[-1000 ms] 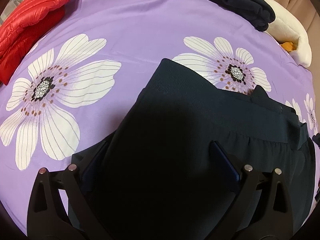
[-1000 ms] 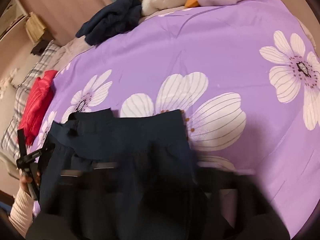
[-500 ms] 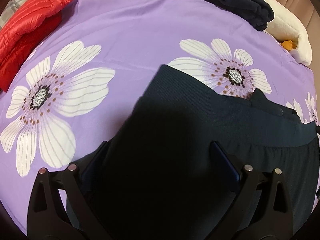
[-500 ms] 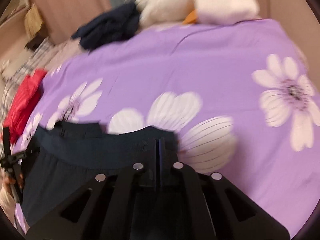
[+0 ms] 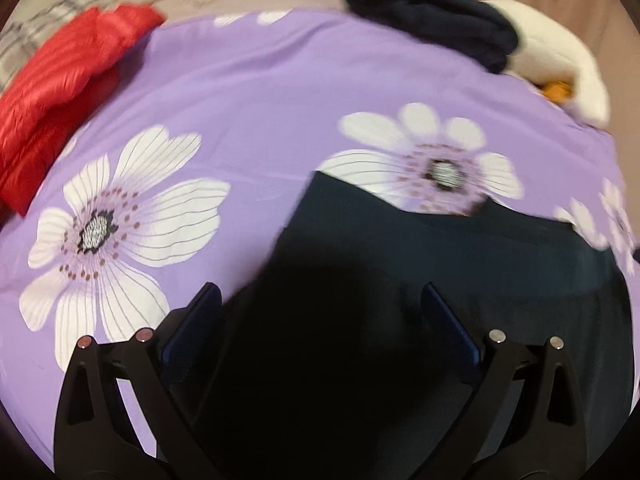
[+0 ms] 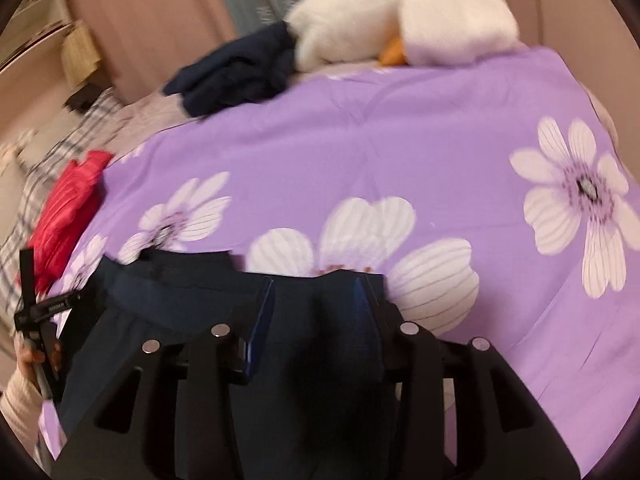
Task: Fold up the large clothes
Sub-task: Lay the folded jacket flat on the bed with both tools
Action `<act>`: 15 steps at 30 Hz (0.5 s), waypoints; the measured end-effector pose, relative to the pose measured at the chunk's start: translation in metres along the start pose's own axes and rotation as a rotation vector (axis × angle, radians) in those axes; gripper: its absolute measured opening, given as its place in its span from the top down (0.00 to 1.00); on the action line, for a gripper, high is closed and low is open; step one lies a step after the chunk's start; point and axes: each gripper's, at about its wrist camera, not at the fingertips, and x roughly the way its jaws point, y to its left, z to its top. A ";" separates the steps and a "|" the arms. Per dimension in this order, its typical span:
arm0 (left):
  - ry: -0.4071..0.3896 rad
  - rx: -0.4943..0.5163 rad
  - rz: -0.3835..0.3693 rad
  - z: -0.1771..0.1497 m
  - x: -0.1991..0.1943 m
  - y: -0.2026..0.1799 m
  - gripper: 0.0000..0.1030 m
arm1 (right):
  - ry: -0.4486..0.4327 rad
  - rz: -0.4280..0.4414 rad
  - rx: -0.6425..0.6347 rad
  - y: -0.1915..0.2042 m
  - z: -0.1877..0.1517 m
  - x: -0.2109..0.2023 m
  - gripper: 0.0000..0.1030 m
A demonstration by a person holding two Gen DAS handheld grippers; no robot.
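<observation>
The dark navy garment [image 5: 440, 264] lies folded on the purple flowered bedspread [image 5: 260, 92], at six o'clock in both views. The left gripper [image 5: 320, 312] gapes wide, empty; the right gripper [image 6: 314, 300] is opening, cloth below unpinched. Red jacket [image 5: 60, 80] at ten o'clock seemingly awaits.

The left gripper [image 5: 320, 300] was black plastic, with two wide arms that had long holes cut in them. Each arm had two round silver screws near the top. Its fingers [image 5: 200, 320] had dark blue pads. The right gripper [image 6: 316, 300] looked the same, black with silver screws and blue pads. The person's left hand [image 6: 28, 356] came out of a cream ribbed sleeve [image 6: 18, 408].
</observation>
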 end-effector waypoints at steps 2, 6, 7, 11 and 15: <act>0.003 0.037 -0.040 -0.009 -0.011 -0.009 0.02 | 0.020 0.038 -0.047 0.011 -0.007 -0.006 0.59; 0.036 0.149 -0.064 -0.032 -0.011 -0.032 0.02 | 0.120 0.056 -0.178 0.037 -0.035 0.005 0.59; 0.049 0.166 -0.036 -0.036 -0.006 -0.034 0.02 | 0.165 0.026 -0.210 0.041 -0.043 0.018 0.59; 0.083 0.143 0.026 -0.034 0.017 -0.032 0.02 | 0.202 -0.050 -0.201 0.036 -0.046 0.046 0.64; 0.061 0.118 0.096 -0.029 0.014 -0.029 0.02 | 0.138 -0.127 -0.109 0.027 -0.034 0.040 0.63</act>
